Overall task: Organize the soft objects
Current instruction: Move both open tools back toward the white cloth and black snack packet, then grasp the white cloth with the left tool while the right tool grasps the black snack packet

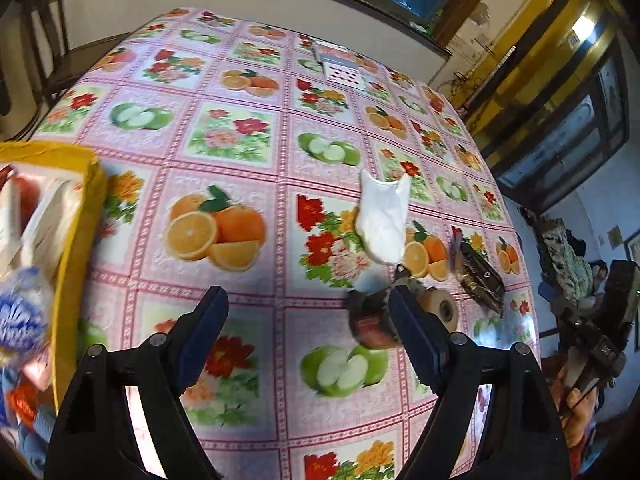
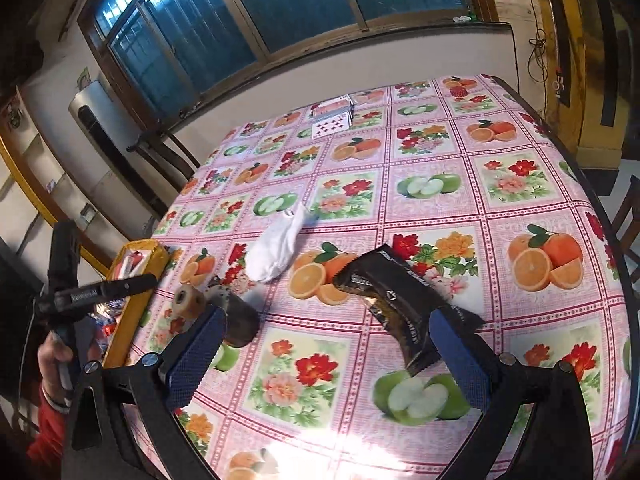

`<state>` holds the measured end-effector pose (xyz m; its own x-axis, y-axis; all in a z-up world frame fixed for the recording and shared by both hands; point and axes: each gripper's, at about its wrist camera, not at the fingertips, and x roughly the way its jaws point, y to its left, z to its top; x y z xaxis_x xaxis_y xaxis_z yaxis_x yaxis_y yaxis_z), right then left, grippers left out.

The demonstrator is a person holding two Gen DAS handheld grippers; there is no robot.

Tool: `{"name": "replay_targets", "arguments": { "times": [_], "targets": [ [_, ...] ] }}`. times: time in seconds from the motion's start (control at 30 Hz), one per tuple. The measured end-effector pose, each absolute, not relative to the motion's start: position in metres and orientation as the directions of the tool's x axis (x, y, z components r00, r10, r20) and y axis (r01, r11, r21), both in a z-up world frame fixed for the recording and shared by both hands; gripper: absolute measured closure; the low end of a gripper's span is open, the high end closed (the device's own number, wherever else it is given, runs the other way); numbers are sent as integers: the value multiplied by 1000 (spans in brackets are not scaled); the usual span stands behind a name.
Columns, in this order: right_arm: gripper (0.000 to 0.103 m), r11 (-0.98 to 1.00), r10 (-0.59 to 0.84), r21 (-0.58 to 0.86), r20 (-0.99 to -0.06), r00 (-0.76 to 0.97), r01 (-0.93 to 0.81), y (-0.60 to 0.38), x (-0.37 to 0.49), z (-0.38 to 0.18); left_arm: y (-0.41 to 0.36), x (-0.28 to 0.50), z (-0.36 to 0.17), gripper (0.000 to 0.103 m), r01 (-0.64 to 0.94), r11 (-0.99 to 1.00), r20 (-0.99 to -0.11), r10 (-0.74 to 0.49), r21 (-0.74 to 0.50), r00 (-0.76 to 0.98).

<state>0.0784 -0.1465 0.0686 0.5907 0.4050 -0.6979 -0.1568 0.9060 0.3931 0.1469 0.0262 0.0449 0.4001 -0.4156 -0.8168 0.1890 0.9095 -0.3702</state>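
A: Status of the right gripper (image 2: 324, 344)?
B: Jaws wide, empty, low over the dark packet (image 2: 404, 312), likely lining up a grasp.
A: Left gripper (image 1: 308, 332)?
B: Spread wide, nothing held. Sock (image 1: 382, 220) lies ahead on the table (image 1: 248, 128); yellow box (image 1: 76, 216), already holding soft goods, sits left.

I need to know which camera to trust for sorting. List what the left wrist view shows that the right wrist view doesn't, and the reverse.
Only the left wrist view shows the packets piled inside the yellow box up close, and the right gripper from outside.

Only the right wrist view shows the whole window and the left gripper from outside, over the box.

Both show the white sock, the dark snack wrapper, the tape roll, the playing cards and the fruit-print tablecloth, with each gripper's jaws open.
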Motion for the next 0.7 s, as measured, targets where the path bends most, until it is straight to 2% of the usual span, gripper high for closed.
{"name": "replay_targets", "arguments": {
  "times": [0.17, 0.3, 0.5, 0.7],
  "targets": [
    [0, 924, 376, 280, -795, 476, -262, -129, 113, 39, -26, 187, 41, 20, 339, 872, -846, -451, -352, 282],
    [0, 926, 330, 204, -846, 419, -318, -121, 134, 15, -61, 218, 25, 21, 397, 853, -880, -436, -338, 187],
    [0, 908, 331, 185, -867, 373, -376, -120, 149, -4, -100, 249, 9, 21, 476, 806, -893, -441, -351, 89],
    [1, 907, 337, 184, -858, 388, -379, -121, 154, -16, -133, 260, -16, 21, 529, 797, -931, -364, -292, 35]
  ]
}}
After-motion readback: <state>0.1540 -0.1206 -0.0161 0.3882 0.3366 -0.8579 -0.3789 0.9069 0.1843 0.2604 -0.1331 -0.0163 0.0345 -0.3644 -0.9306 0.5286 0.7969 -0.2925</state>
